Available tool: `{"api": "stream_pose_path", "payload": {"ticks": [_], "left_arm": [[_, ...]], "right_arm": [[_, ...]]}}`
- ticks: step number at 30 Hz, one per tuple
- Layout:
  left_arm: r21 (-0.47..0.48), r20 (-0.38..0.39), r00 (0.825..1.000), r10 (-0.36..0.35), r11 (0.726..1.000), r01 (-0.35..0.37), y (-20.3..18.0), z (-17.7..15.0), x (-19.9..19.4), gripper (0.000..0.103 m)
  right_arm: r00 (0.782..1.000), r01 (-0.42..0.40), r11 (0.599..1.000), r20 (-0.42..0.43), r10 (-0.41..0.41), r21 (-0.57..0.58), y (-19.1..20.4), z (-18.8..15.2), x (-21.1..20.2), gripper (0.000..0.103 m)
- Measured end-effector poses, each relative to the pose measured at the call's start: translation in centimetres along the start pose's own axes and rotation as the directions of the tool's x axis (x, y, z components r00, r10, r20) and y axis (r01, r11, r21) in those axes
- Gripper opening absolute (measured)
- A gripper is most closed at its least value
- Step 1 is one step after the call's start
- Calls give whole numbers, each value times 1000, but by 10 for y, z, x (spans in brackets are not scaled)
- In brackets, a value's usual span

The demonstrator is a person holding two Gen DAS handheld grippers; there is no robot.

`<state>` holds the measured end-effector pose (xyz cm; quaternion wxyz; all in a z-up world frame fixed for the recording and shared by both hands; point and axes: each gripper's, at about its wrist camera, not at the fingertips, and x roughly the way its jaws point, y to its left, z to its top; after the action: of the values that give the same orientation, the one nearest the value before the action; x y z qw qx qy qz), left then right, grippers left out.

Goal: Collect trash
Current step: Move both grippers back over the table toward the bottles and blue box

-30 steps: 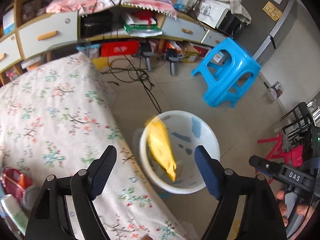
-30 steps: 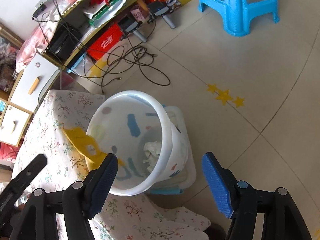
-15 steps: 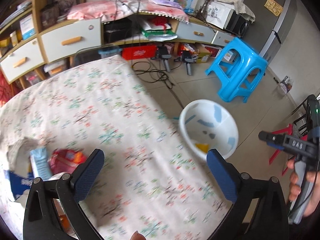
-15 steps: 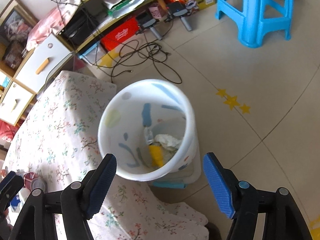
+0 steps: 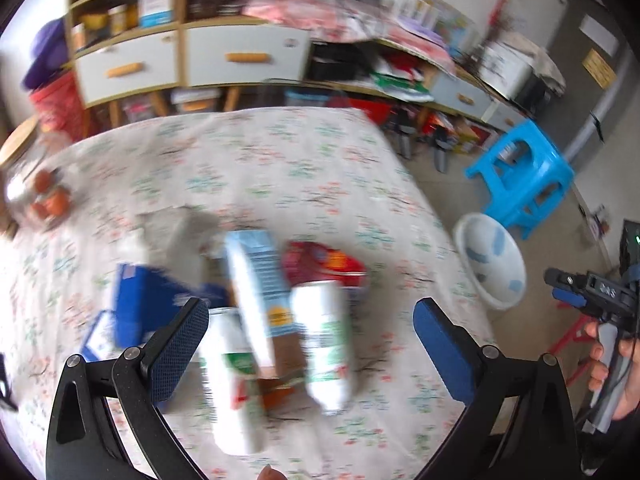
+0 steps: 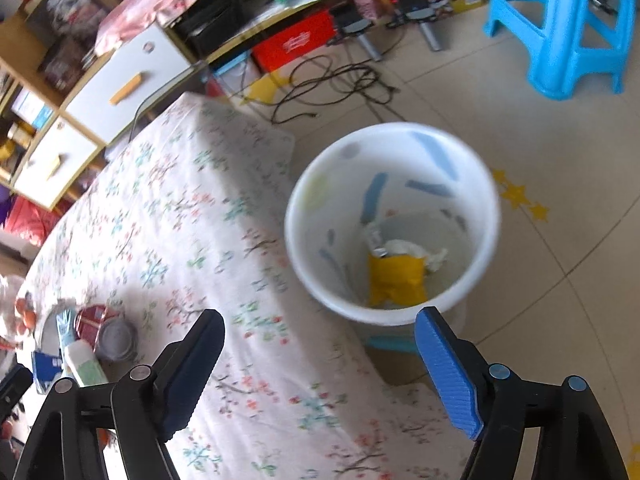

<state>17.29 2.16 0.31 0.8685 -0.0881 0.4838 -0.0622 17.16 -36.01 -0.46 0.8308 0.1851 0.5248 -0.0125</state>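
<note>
My left gripper point(image 5: 312, 348) is open and empty, above a pile of trash on the floral table: two white and green bottles point(image 5: 326, 344), a light blue carton point(image 5: 256, 276), a red wrapper point(image 5: 324, 262) and a blue box point(image 5: 136, 300). The view is blurred. My right gripper point(image 6: 320, 364) is open and empty, over the table edge next to the white bin point(image 6: 480, 200). A yellow wrapper point(image 6: 394, 280) and crumpled paper point(image 6: 404, 248) lie in the bin. The bin also shows in the left wrist view point(image 5: 490, 264).
A blue plastic stool point(image 6: 568, 24) stands on the tiled floor beyond the bin, with cables point(image 6: 340, 80) nearby. Shelves and drawers point(image 5: 192, 56) line the far wall. A glass jar with fruit point(image 5: 36, 184) stands at the table's left.
The yellow wrapper fell from the bin's rim to its bottom. My left gripper swung from the bin back over the table to the trash pile. The right gripper shifted slightly toward the table.
</note>
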Motion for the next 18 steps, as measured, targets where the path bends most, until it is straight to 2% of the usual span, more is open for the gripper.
{"api": "stream_pose_path", "payload": {"ticks": [3, 8, 14, 18], "left_arm": [[-45, -10, 999, 43, 998, -43, 28, -1, -2, 103], [-23, -16, 993, 117, 993, -117, 59, -4, -4, 103], [-34, -7, 987, 162, 986, -162, 91, -13, -10, 103], [-31, -27, 984, 175, 984, -175, 103, -19, -12, 103]], "right_arm": [[1000, -1, 999, -21, 1, -41, 25, -5, 10, 83], [998, -17, 992, -55, 11, -122, 72, -18, 27, 83], [992, -58, 970, -123, 30, -234, 130, -40, 51, 83], [984, -84, 950, -173, 32, -301, 166, -59, 69, 83]]}}
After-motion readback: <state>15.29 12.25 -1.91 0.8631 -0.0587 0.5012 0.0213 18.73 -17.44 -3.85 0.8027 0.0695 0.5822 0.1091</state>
